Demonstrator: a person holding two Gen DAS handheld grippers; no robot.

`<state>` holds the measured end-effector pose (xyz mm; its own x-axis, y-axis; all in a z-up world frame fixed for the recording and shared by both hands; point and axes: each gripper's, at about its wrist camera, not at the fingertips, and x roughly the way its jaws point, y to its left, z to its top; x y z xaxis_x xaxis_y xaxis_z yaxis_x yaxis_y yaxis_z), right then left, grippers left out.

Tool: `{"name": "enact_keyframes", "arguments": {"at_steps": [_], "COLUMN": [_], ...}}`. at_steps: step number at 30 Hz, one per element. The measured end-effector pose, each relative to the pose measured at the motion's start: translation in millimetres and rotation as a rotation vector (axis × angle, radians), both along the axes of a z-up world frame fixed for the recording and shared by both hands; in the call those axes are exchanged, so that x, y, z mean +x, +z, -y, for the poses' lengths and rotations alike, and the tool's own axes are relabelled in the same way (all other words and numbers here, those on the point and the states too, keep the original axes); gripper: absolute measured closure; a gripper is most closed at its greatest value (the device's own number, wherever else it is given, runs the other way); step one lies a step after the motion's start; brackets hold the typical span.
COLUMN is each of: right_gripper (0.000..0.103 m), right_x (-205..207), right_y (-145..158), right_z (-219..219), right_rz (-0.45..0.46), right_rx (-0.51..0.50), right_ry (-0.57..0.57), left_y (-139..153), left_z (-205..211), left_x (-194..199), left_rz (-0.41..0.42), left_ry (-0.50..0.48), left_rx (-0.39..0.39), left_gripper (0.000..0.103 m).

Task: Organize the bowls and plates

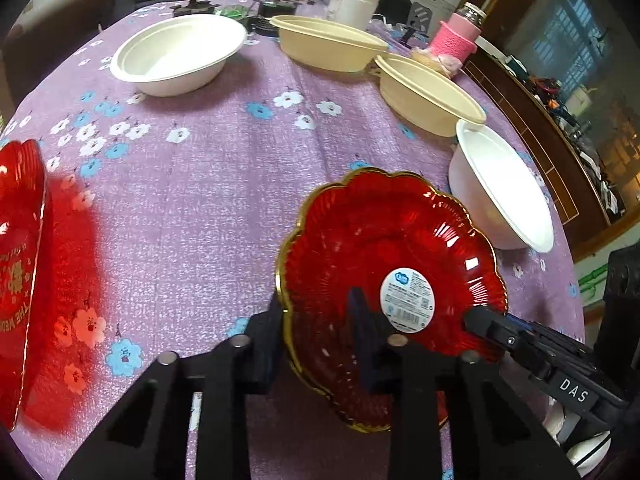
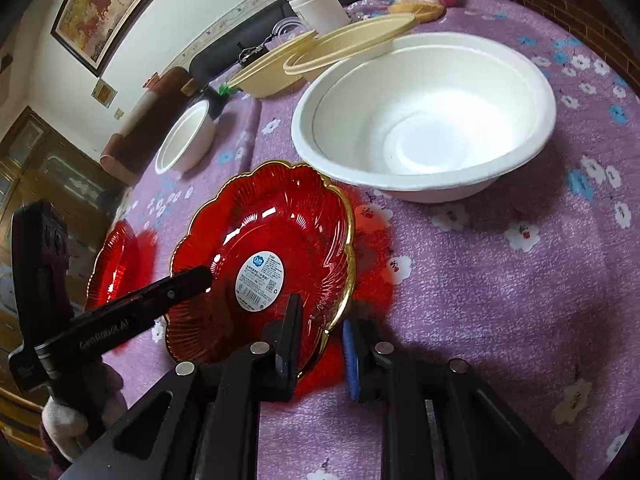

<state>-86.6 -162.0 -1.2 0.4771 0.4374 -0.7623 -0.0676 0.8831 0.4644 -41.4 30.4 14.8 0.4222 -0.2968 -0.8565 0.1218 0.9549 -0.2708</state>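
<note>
Left gripper (image 1: pixel 320 320) and right gripper (image 2: pixel 320 328) are both clamping the red plate's (image 1: pixel 384 256) gold rim, lower centre, over the tabletop (image 1: pixel 208 200).

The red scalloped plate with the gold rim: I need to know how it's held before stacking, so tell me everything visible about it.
The red scalloped plate with the gold rim looks like translucent ribbed plastic or glass, with a round white barcode sticker in its centre. It is empty and tilted, over the purple floral tablecloth. The left tongs pinch one edge and the right tongs pinch the opposite edge.
</note>
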Motion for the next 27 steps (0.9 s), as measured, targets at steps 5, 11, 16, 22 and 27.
{"name": "enact_keyframes", "arguments": {"at_steps": [5, 11, 16, 22, 27], "right_gripper": [0.088, 0.088, 0.088, 0.088, 0.088], "right_x": [-9, -22, -19, -1, 16], "right_y": [6, 30, 52, 64, 63], "right_z": [-4, -16, -54, -134, -204], "right_rz": [0.046, 0.114, 0.149, 0.160, 0.154], "right_rx": [-0.073, -0.099, -0.082, -0.040, -0.039], "right_ry": [-0.008, 0.010, 0.077, 0.204, 0.303], "left_y": [5, 32, 54, 69, 65], "left_z": [-2, -27, -74, -159, -218], "left_x": [-10, -34, -46, -60, -66], "left_rz": [0.010, 0.088, 0.137, 0.179, 0.170], "left_ry": [0.000, 0.029, 0.117, 0.284, 0.398], "left_rx": [-0.014, -0.042, -0.054, -0.045, -0.036], "left_gripper": [0.078, 0.077, 0.077, 0.077, 0.077]}}
